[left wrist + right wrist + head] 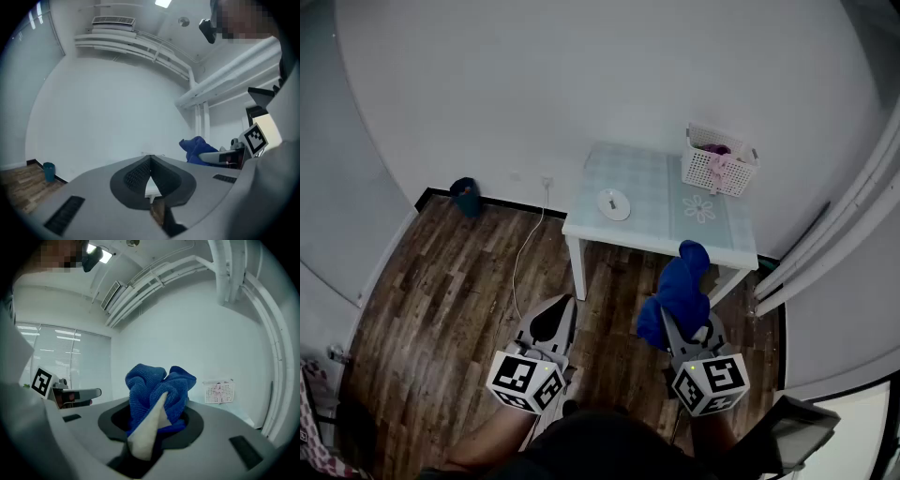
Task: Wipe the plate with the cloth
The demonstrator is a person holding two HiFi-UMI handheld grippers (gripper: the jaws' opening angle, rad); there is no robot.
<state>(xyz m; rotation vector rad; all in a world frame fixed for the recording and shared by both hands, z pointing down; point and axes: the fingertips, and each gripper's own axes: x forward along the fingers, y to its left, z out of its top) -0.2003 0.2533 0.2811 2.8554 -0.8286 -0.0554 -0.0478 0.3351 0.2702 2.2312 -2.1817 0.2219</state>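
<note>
– Closest to us are the two grippers. What are they doing?
– Right gripper (682,330) has its jaws clamped on the bunched blue cloth (682,286). Most of the cloth bulges out past the tips, so there's plenty of loose fabric to press down. Left gripper (561,303) has its jaws closed tip to tip with nothing between them. My guess is it's free to steady things.
– And the plate?
– The plate (614,203) lies flat on the left half of the small white table (652,192), well apart from both grippers. They hang above the wood floor (459,281), short of the table's near edge. Wiping hasn't begun.
– Is there room to work?
– Fair. The plate is near the left and front edges, so a hard outward push could slide it off. Strokes toward the middle look safer. A white basket (719,161) stands at the far right corner, with bare tabletop between it and the plate. A cable (523,258) trails on the floor beside the left leg, out of the likely path.
</note>
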